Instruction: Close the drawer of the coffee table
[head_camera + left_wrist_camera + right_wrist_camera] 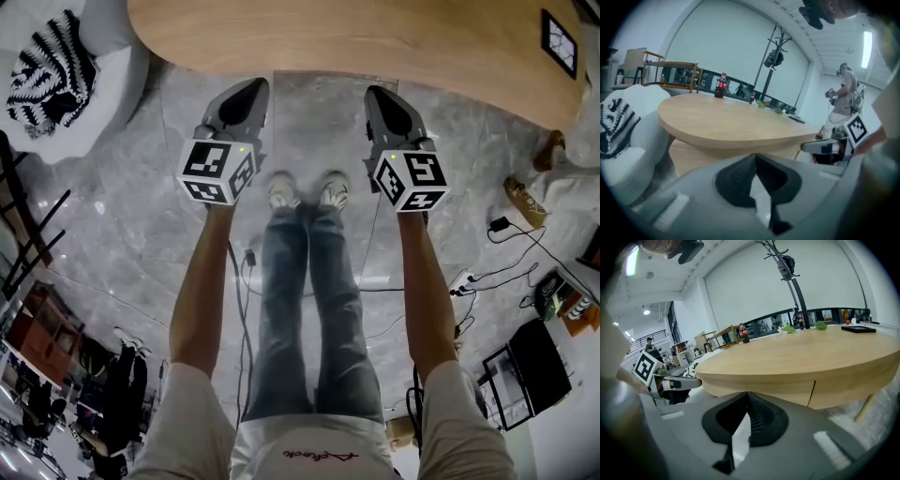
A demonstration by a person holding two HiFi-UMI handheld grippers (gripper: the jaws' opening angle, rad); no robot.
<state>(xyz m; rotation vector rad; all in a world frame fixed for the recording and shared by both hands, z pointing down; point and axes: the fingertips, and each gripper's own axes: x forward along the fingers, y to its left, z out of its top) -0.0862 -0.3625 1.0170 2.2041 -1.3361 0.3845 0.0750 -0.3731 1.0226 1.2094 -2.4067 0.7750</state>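
The round wooden coffee table (pixel 356 37) fills the top of the head view. In the right gripper view its apron (pixel 764 389) runs smooth with one thin vertical seam (pixel 814 393); the drawer front looks flush, nothing juts out. My left gripper (pixel 239 101) and right gripper (pixel 382 101) hover side by side just short of the table's near edge, apart from it. Both are shut with nothing between the fingers: the left gripper (pixel 754 158) and the right gripper (pixel 747 395) each show tips meeting. My shoes (pixel 307 191) stand between them on the grey marble floor.
A white armchair with a striped cushion (pixel 45 73) sits left of the table. A black frame (pixel 559 42), a cola bottle (pixel 721 85) and small items lie on the tabletop. Cables and a power strip (pixel 464 281) trail at right. Another person (pixel 843 98) stands beyond the table.
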